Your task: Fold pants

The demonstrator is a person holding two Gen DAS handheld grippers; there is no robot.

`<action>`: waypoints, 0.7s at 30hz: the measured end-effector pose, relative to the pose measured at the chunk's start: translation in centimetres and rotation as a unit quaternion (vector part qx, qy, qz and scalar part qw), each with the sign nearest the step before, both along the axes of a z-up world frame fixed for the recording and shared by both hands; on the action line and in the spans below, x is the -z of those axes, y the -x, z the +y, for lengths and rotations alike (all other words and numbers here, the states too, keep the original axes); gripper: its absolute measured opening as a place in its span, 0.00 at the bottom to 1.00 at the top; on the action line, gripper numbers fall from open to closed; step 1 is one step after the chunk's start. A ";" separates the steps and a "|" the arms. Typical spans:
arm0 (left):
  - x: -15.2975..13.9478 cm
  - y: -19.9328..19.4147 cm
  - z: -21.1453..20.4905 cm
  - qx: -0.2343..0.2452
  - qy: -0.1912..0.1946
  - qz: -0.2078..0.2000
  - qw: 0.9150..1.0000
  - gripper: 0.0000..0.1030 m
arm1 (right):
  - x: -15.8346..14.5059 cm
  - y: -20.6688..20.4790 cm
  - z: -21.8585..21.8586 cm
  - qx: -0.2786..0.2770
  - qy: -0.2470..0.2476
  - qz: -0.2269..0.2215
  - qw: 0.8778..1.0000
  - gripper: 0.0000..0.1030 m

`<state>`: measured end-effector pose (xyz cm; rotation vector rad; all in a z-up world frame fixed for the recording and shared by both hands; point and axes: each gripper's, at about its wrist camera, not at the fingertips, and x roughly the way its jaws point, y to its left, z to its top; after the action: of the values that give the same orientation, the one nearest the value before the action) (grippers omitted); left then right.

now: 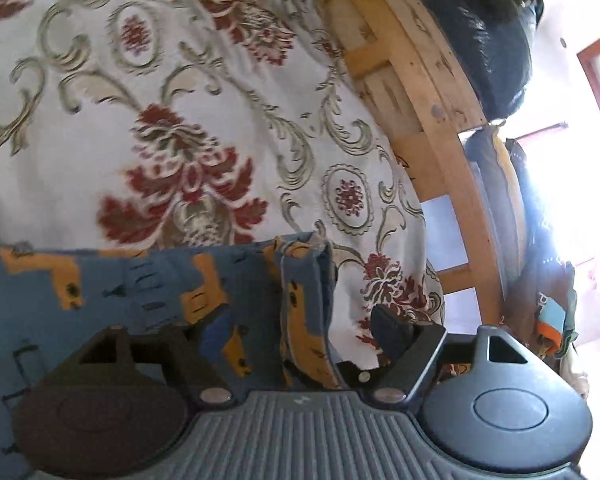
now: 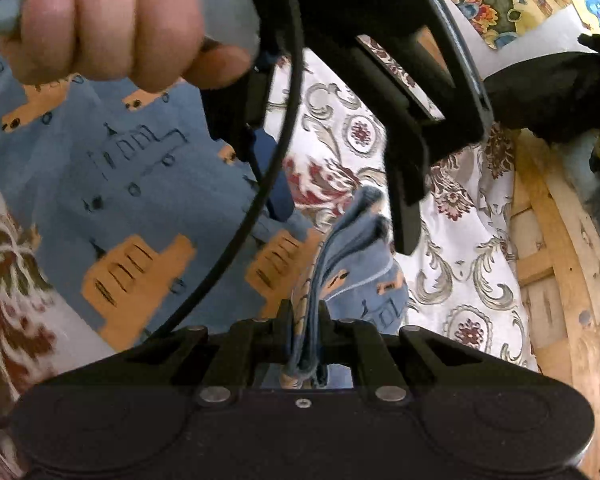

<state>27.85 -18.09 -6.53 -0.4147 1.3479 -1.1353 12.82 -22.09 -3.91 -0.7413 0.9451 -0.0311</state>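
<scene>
Pants (image 2: 140, 208), blue with orange trucks, lie on a bed covered by a flowered spread (image 1: 180, 120), apparently partly folded: one bunched edge is raised while the rest lies flat, so at least one fold seems left. Right tool (image 2: 306, 320) is clamped tight on that gathered edge. Left tool (image 1: 300, 336) stands wide open, straddling a raised fold of the cloth, its right finger resting off the pants.

A floral white cover (image 1: 188, 92) carries the blue pants (image 1: 112, 284) — wooden frame (image 1: 432, 128) along its edge.
</scene>
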 end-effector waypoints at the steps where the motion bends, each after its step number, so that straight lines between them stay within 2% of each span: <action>1: 0.4 -0.2 0.4 0.000 -0.001 0.006 1.000 0.79 | 0.0 0.0 0.8 -0.001 -0.002 0.000 1.000 0.10; 5: 1.4 -0.8 1.6 -0.006 -0.006 0.011 1.000 0.77 | 0.1 0.3 4.7 -0.030 -0.011 0.002 0.999 0.10; 7: 1.3 -0.8 2.9 -0.008 -0.003 0.008 1.000 0.72 | 0.4 0.1 6.3 -0.042 -0.024 0.005 0.999 0.10; 10: 1.0 -0.8 5.1 -0.012 -0.022 -0.013 1.000 0.64 | 1.6 -0.3 8.1 -0.056 -0.033 0.012 0.998 0.11; 13: 1.2 -0.7 7.7 -0.025 -0.057 -0.046 0.997 0.50 | 2.8 -0.7 8.5 -0.051 -0.034 0.012 0.998 0.12; 15: 1.9 -0.8 8.7 -0.039 -0.073 -0.054 0.995 0.40 | 2.9 -0.6 8.2 -0.046 -0.042 0.004 0.998 0.14; 17: 3.0 -0.9 9.3 -0.052 -0.082 -0.053 0.994 0.32 | 2.9 -0.4 7.7 -0.042 -0.046 -0.006 0.998 0.27; 18: 3.6 -0.9 9.6 -0.058 -0.080 -0.052 0.994 0.27 | 3.0 -0.3 7.4 -0.040 -0.047 -0.009 0.998 0.31; 21: 4.9 -1.1 10.0 -0.070 -0.076 -0.036 0.994 0.18 | 2.9 -0.2 6.4 -0.020 -0.076 -0.009 0.997 0.33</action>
<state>28.97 -8.04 -11.47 -0.3487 1.3102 -0.9170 13.04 -15.68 -6.81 -0.6186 0.9049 0.0690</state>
